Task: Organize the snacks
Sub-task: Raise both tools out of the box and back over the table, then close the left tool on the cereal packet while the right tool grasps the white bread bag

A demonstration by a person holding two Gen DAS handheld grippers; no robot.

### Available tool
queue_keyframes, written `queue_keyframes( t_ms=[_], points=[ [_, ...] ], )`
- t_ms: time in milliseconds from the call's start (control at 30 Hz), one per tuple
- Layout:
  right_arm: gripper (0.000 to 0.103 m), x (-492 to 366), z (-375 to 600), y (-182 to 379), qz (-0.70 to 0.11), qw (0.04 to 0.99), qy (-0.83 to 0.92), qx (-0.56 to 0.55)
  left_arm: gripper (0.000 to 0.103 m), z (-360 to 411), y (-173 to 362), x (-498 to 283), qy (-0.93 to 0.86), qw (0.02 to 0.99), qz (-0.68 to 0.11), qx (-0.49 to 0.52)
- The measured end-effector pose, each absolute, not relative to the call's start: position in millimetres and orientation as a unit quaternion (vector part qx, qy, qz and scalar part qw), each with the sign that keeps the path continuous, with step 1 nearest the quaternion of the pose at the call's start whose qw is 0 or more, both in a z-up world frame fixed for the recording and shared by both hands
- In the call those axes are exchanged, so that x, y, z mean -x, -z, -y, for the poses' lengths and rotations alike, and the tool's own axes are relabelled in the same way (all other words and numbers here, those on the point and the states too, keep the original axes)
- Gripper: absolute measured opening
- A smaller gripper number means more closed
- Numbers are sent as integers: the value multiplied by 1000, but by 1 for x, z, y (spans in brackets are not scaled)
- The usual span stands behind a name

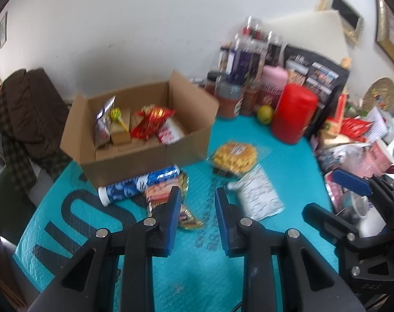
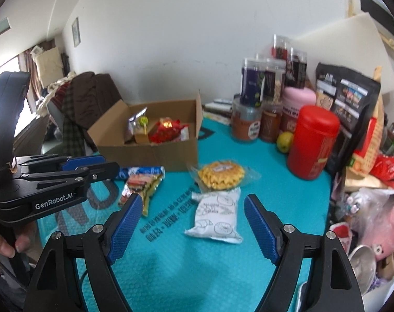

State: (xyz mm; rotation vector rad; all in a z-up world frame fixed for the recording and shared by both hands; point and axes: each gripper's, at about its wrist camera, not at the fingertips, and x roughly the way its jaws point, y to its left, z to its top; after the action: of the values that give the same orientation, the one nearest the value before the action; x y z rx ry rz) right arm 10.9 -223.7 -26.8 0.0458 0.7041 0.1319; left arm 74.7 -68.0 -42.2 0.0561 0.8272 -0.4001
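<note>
White pastry-printed packet point(image 2: 215, 215), seemingly flat, on teal mat point(image 2: 170, 273); right fingers point(image 2: 259, 223) apart, left fingers point(image 1: 174, 215) together.

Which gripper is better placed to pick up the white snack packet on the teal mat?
Right. The right gripper is open and the white snack packet lies between its fingertips. The left gripper is nearly shut, aimed beside it.

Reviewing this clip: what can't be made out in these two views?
- Cardboard box: its lower contents, hidden by the near wall in both views.
- Blue tube pack: right wrist view, left end hidden by the left gripper.
- White snack bag: left wrist view, print blurred.
- Right gripper: empty and open.
</note>
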Motion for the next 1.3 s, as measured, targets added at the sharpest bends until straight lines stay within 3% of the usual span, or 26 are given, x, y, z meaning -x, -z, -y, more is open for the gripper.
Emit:
queue_keyframes(
  t_ms=[167, 200, 233, 300, 333, 1300],
  points=[
    [81, -26, 227, 46, -369, 927, -61, -24, 27, 69, 69, -93, 176, 883, -434, -32],
    [81, -29, 228, 48, -372, 926, -60, -25, 31, 69, 74, -97, 174, 880, -440, -33],
    [81, -32, 230, 52, -376, 924, -59, -25, 38, 69, 80, -101, 170, 878, -446, -33],
    [81, -38, 233, 57, -382, 922, -57, -27, 89, 69, 87, -107, 169, 876, -451, -29],
    [81, -42, 235, 60, -386, 920, -56, -28, 94, 68, 89, -110, 170, 876, -450, -22],
    [81, -110, 253, 132, -473, 878, -48, -58, 95, 69, 162, -164, 148, 841, -519, -25]
  ],
)
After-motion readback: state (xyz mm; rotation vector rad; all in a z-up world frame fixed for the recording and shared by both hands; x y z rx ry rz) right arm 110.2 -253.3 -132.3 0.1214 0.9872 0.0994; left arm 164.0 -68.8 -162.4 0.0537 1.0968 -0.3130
